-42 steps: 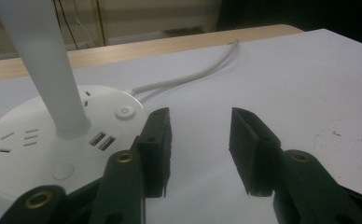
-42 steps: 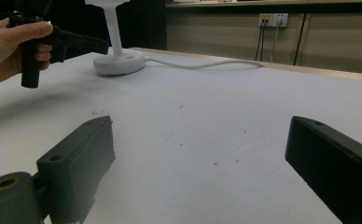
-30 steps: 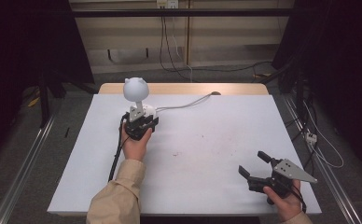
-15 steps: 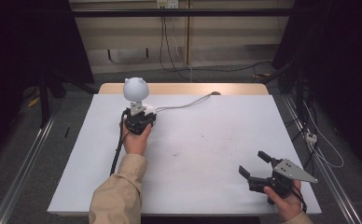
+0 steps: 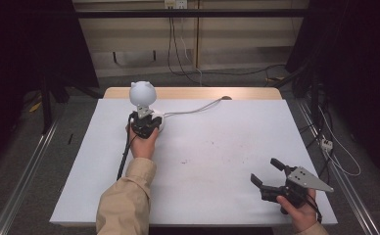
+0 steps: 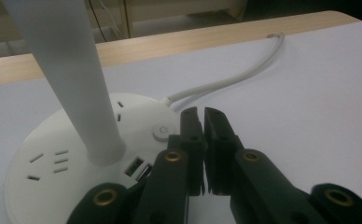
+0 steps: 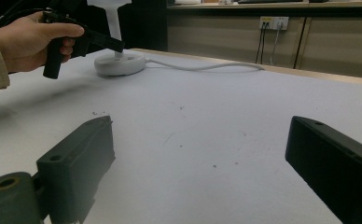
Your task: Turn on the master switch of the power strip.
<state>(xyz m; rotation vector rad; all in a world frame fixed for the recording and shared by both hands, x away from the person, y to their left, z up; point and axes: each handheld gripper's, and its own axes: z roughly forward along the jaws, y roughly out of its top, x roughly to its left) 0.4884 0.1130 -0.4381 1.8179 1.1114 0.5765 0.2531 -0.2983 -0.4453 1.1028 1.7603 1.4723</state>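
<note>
Worktop covered in white fills the middle of the high view, with a strip of bare wood along its far edge. Near the far left corner stands a white lamp with a rounded, two-eared head on a slim stem. Its round flat base carries socket slots, a USB port and a round power button. A white cord runs from the base toward the far edge of the worktop. The left hand, in a tan sleeve, holds the left tool at the near side of the base. In the left gripper view its two black jaws are pressed together with nothing between them, their tips over the rim of the base just right of the power button; whether they touch the base cannot be told. A black cable trails from this tool back along the worktop toward the person. Well apart, at the near right corner, the right hand holds the right tool, a grey three-cornered plate on top. Its jaws are spread wide and hold nothing, pointing across the worktop toward the lamp. The right gripper view shows the white surface with a few small dark specks between the jaws, and the left hand and lamp base farther off.
</note>
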